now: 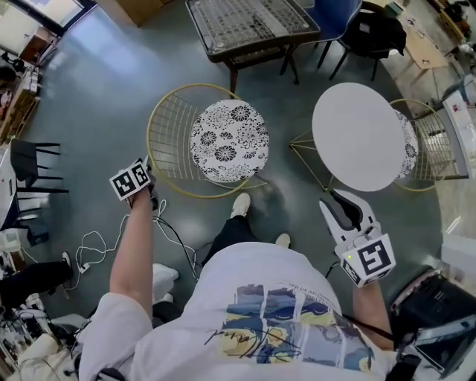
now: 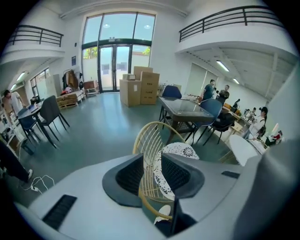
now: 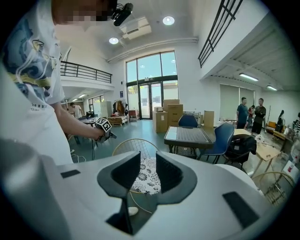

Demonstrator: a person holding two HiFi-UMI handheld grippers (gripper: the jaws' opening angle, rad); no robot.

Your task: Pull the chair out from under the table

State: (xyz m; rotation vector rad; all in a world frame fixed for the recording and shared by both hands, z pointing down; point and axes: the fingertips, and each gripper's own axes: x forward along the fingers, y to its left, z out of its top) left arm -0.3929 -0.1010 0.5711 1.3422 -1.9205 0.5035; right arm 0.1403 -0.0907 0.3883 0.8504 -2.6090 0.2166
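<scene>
A gold wire chair [image 1: 172,141] with a black-and-white patterned cushion [image 1: 229,141] stands on the grey floor, clear of the round white table [image 1: 358,136] to its right. My left gripper [image 1: 147,178] hovers just off the chair's left rim without touching it. Its jaws stand apart and empty, and the chair [image 2: 151,140] shows beyond my left gripper [image 2: 153,176]. My right gripper [image 1: 341,202] hangs below the table's near edge, open and empty. Past my right gripper [image 3: 147,176] the chair back [image 3: 133,147] and the left hand show.
A second wire chair [image 1: 431,145] sits tucked at the table's far right. A dark glass-topped table [image 1: 249,26] and a blue chair [image 1: 335,15] stand behind. Black chairs [image 1: 30,175] and loose cables [image 1: 97,249] lie left. The person's shoes [image 1: 240,205] are near the chair.
</scene>
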